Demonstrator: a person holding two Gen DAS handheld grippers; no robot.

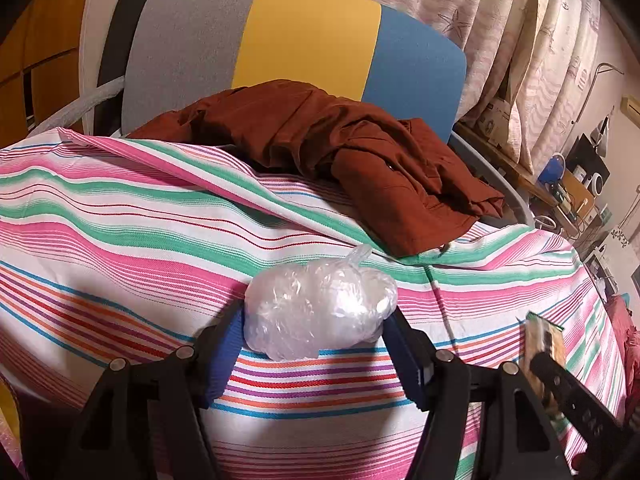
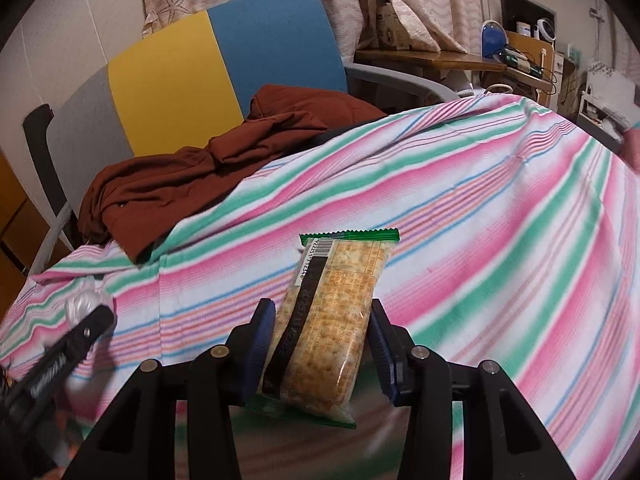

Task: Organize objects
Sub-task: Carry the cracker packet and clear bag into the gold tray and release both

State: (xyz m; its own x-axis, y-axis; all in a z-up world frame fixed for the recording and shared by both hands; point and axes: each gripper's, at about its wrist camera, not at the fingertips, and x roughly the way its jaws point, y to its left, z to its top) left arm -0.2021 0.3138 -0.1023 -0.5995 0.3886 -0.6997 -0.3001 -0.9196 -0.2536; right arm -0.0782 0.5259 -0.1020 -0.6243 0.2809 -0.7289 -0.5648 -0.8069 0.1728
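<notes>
1. The left tongs (image 1: 316,336) grip a clear plastic bag (image 1: 320,304) of crumpled film, blue pads pressed to both its sides, just above the striped cloth (image 1: 120,240).
2. The right tongs (image 2: 322,344) are clamped on a cracker packet (image 2: 332,320), which stands tilted between the pads, its green-edged top leaning away.
3. In the left view the packet (image 1: 544,344) sits near the cloth's right edge, beside the bag.
4. A rust-brown garment (image 1: 360,160) lies crumpled at the cloth's far edge, draped against a grey, yellow and blue chair (image 1: 312,36).
5. The cloth's broad right side (image 2: 500,220) is bare and open.
</notes>
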